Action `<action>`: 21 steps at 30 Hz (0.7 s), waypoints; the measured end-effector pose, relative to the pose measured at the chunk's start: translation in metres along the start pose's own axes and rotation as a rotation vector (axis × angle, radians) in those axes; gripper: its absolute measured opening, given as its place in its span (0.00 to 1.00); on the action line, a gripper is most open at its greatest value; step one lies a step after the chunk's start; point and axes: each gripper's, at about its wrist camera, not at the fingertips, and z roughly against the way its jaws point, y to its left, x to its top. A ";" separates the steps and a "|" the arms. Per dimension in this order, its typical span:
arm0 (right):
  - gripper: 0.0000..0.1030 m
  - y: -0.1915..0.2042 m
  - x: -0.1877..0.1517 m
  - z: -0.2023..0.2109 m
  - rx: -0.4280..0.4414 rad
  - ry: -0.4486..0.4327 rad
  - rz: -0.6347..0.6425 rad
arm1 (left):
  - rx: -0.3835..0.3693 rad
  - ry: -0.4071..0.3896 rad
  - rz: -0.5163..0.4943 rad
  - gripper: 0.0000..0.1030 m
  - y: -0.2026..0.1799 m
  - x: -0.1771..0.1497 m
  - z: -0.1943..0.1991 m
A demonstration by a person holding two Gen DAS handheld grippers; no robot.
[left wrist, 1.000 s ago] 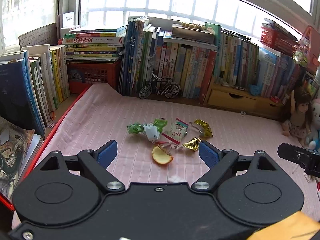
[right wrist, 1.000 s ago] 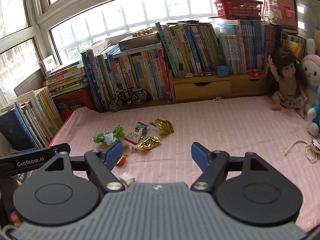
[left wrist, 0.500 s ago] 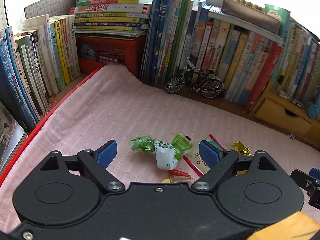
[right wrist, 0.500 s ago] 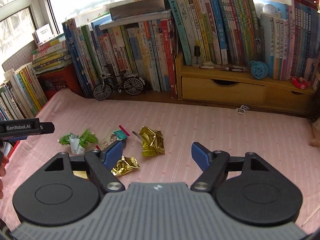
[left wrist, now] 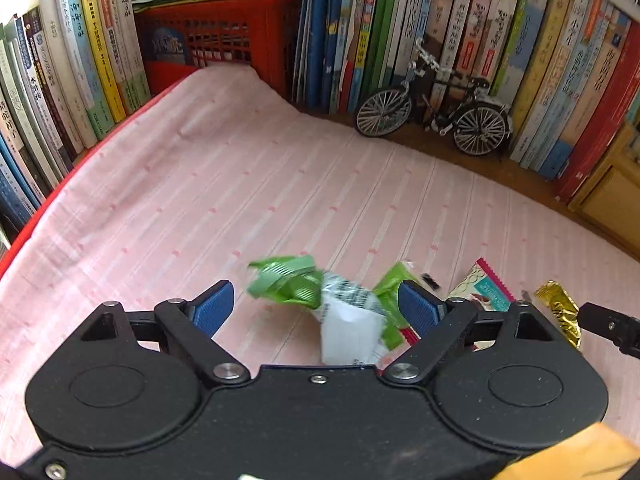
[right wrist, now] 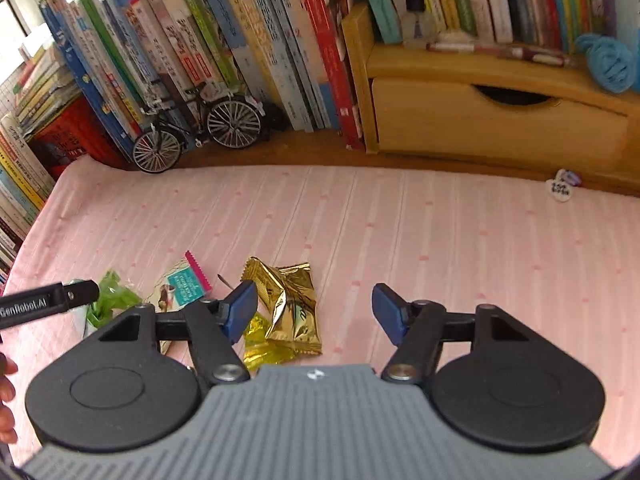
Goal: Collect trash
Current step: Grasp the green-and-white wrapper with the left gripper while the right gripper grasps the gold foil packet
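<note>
Bare pink cloth (right wrist: 440, 240) lies open ahead; books (left wrist: 400, 20) and a model bicycle (left wrist: 434, 108) wall the far edge.

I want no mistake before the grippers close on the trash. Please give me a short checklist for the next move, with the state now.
1. Left gripper open: ok.
2. Green and white wrapper between its fingers: ok.
3. Right gripper open: ok.
4. Gold wrapper centred between right fingers: not ok, it lies near the left finger.
5. Fingertips low enough to touch the pink cloth: cannot tell.
6. Trash bin in view: not ok, none visible.
</note>
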 end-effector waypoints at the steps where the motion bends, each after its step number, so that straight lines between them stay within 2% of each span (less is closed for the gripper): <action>1: 0.72 0.000 0.001 -0.005 0.010 0.009 -0.006 | -0.002 -0.002 -0.001 0.86 -0.001 -0.001 -0.002; 4: 0.67 0.004 0.002 -0.017 0.035 0.033 -0.003 | -0.023 -0.008 0.007 0.86 -0.003 0.000 -0.006; 5: 0.62 0.005 0.002 -0.021 0.044 0.044 -0.002 | -0.031 -0.007 0.010 0.86 -0.003 0.002 -0.007; 8: 0.41 0.010 0.001 -0.025 0.055 0.039 0.016 | -0.068 -0.003 0.013 0.80 -0.006 0.006 -0.007; 9: 0.32 0.011 0.001 -0.026 0.058 0.041 0.020 | -0.084 0.000 0.015 0.70 -0.007 0.008 -0.006; 10: 0.33 0.010 0.001 -0.026 0.061 0.046 0.014 | -0.099 0.004 0.020 0.63 -0.008 0.009 -0.005; 14: 0.31 0.009 -0.003 -0.020 0.091 0.055 0.012 | -0.149 -0.001 0.008 0.56 -0.016 0.006 0.006; 15: 0.31 0.009 -0.006 -0.016 0.092 0.054 0.015 | -0.153 -0.006 -0.013 0.47 -0.021 0.004 0.011; 16: 0.31 0.009 -0.009 -0.013 0.093 0.052 0.013 | -0.157 -0.004 -0.029 0.28 -0.024 0.002 0.015; 21: 0.31 0.010 -0.024 0.010 0.098 0.046 -0.017 | -0.183 0.006 -0.028 0.29 -0.028 -0.010 0.037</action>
